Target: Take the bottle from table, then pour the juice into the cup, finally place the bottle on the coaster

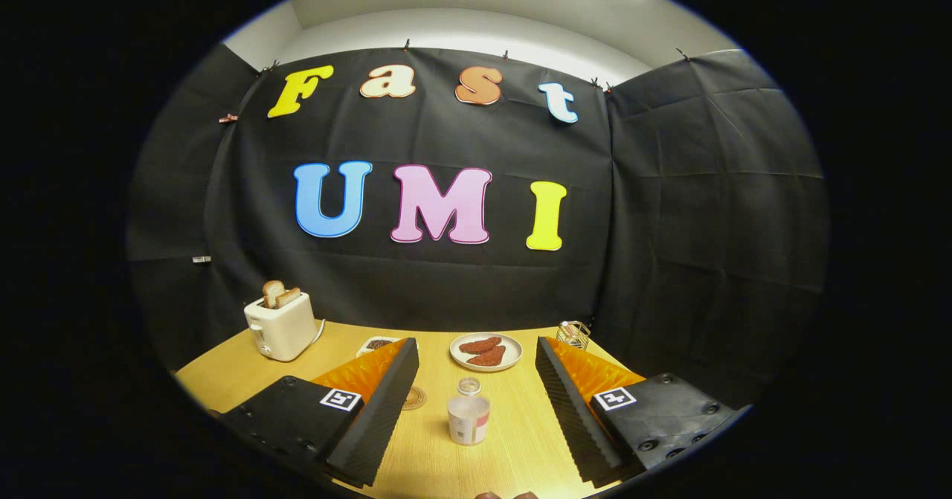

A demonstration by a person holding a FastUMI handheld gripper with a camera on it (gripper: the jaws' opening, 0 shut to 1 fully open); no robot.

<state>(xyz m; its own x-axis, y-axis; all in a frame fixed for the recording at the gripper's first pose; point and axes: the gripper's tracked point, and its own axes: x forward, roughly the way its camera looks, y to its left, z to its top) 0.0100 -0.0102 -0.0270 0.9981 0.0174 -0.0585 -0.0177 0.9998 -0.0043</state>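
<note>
Black cloth walls close off the far side of one wooden table (238,380). On it stands one bottle (468,413), upright, between the spread fingers of the gripper (477,376) and touching neither. One round coaster (414,398) lies just left of the bottle, partly hidden by the left finger (379,410). Farther off sit one plate (486,352) with two reddish pieces, one white toaster (280,326) holding two slices at far left, one small dish (375,345), and one wire holder (573,333) at far right.
</note>
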